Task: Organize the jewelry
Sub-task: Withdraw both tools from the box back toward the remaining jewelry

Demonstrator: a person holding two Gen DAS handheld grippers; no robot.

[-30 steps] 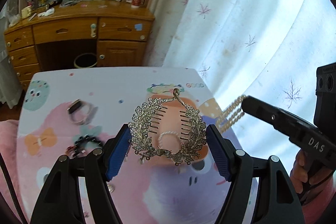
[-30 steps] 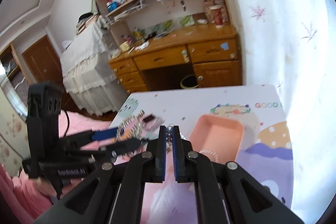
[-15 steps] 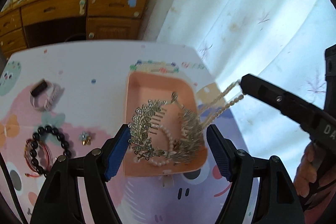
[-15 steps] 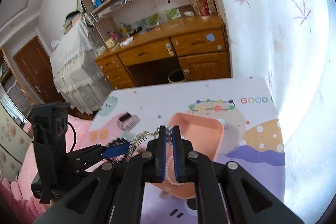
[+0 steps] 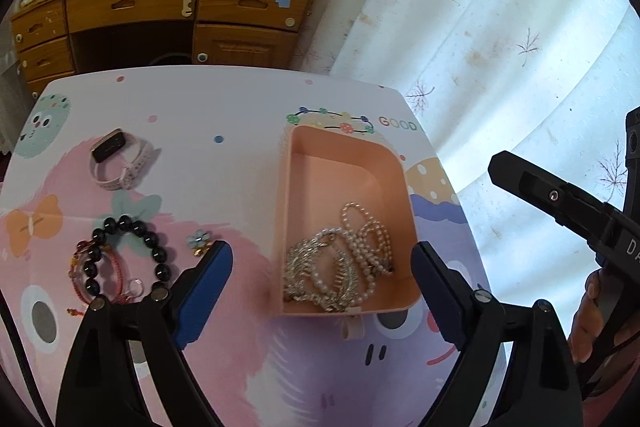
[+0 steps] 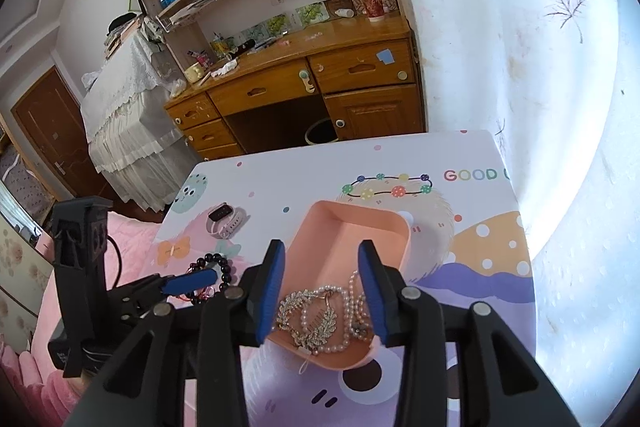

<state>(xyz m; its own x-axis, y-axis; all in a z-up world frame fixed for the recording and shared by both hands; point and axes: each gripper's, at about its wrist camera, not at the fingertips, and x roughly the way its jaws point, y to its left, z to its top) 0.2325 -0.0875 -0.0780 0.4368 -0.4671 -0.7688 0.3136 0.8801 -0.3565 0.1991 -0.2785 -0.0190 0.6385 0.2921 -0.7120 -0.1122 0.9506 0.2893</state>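
Note:
A pink tray sits on the cartoon-print table. In its near end lie a silver leaf hair comb and a pearl necklace, tangled together. My left gripper is open and empty, its jaws standing either side of the tray's near end. My right gripper is open and empty above the same end; in the left wrist view only its black finger shows at the right.
Left of the tray lie a pink smartwatch, a black bead bracelet, a red string bracelet and a small flower charm. A wooden desk stands beyond the table; a curtain hangs at right.
The hair comb left my left gripper and the pearl necklace left my right gripper; both now lie in the pink tray. Both grippers have opened.

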